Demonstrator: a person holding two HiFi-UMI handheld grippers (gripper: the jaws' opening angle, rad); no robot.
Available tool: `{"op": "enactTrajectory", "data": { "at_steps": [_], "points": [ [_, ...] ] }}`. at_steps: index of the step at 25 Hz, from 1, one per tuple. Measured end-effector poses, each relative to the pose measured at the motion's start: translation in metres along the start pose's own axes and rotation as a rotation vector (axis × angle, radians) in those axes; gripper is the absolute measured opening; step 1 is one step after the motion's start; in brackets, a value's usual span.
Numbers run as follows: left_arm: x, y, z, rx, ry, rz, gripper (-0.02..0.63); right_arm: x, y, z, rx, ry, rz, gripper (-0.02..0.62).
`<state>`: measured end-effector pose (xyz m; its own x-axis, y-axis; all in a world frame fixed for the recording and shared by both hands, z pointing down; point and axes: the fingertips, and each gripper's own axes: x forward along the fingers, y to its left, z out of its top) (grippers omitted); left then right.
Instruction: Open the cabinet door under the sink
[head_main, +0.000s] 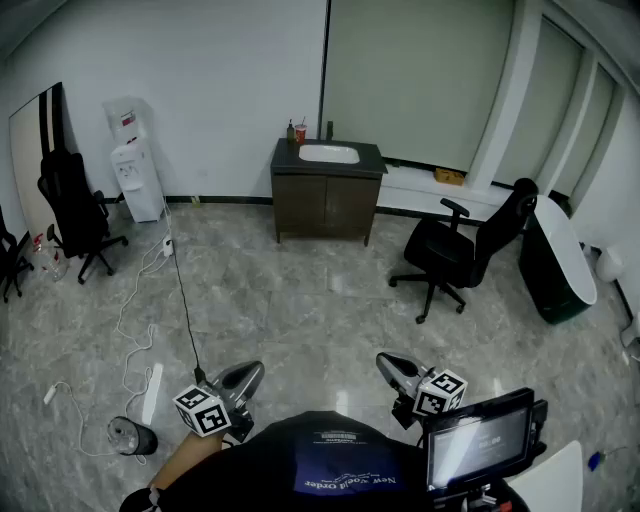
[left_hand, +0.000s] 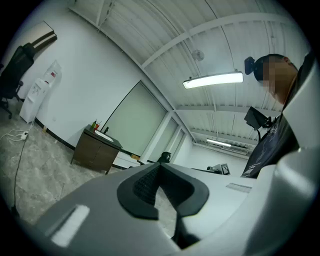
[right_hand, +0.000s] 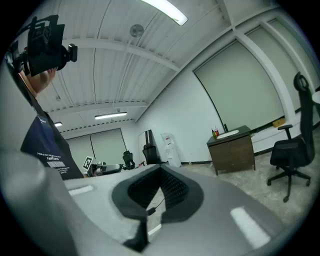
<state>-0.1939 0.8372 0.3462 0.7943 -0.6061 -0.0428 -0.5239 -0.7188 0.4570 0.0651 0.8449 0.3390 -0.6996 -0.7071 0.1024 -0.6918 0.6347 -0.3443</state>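
Note:
The dark brown cabinet (head_main: 325, 203) stands against the far wall with a white sink (head_main: 328, 154) set in its top, and both its doors look closed. It also shows small in the left gripper view as the cabinet (left_hand: 95, 152) and in the right gripper view as the cabinet (right_hand: 234, 152). My left gripper (head_main: 252, 375) and right gripper (head_main: 385, 364) are held close to the person's body, far from the cabinet across the floor. Each has its jaws together with nothing between them: left gripper (left_hand: 159, 166), right gripper (right_hand: 161, 169).
A black office chair (head_main: 465, 250) stands right of the cabinet, another black chair (head_main: 70, 205) at the left wall beside a white water dispenser (head_main: 135, 175). A black cable (head_main: 180, 290) and a power strip (head_main: 152, 392) lie on the grey tiled floor. A screen (head_main: 478, 440) is at my right.

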Motion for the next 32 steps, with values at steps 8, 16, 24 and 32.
{"op": "enactTrajectory", "data": {
  "at_steps": [8, 16, 24, 32],
  "points": [
    [0.001, -0.003, -0.002, 0.005, 0.003, -0.006, -0.002, -0.001, 0.001, 0.001, -0.013, -0.001, 0.001, -0.003],
    [0.002, -0.006, -0.006, 0.005, 0.011, -0.007, -0.002, -0.004, 0.000, -0.001, -0.007, 0.000, -0.005, -0.003],
    [0.001, -0.007, -0.008, 0.010, 0.014, -0.010, -0.002, -0.005, -0.004, 0.003, 0.030, -0.023, -0.020, -0.002],
    [-0.012, 0.003, -0.003, 0.005, 0.002, -0.009, -0.002, 0.011, 0.008, 0.001, 0.031, -0.025, -0.007, -0.002]
  ]
}}
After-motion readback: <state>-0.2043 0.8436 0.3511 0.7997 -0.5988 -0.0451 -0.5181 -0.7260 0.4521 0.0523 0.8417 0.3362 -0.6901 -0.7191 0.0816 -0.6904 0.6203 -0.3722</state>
